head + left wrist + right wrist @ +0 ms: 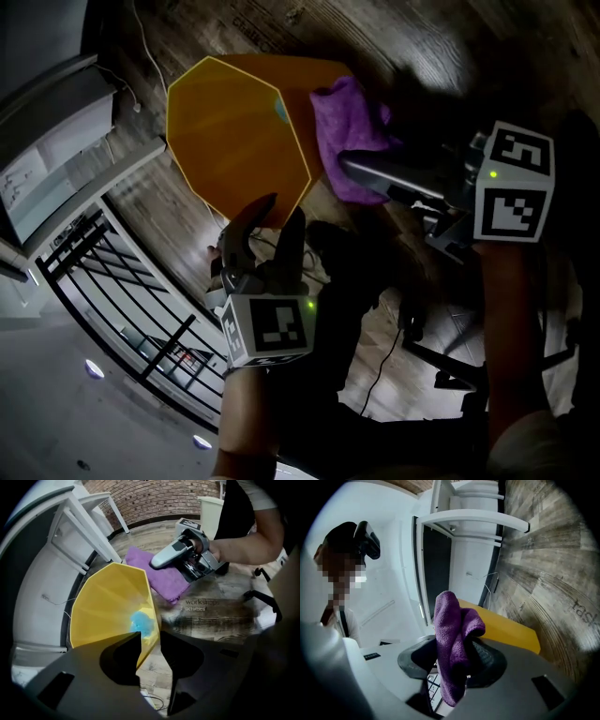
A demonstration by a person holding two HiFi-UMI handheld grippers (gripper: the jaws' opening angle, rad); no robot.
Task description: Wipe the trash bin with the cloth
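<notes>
The brown wooden plank floor (pixel 450 37) fills the head view. On it lies on its side a yellow faceted plastic trash bin (pixel 234 141), in the upper middle of the frame. The purple fluffy cloth (pixel 352 131) hangs at the bin's right side, clenched in the right claw (pixel 451 656). The left claw (pixel 150 634) stands released, with the bin's lower rim between its jaws. A small blue patch (pixel 141 622) shows inside the bin.
</notes>
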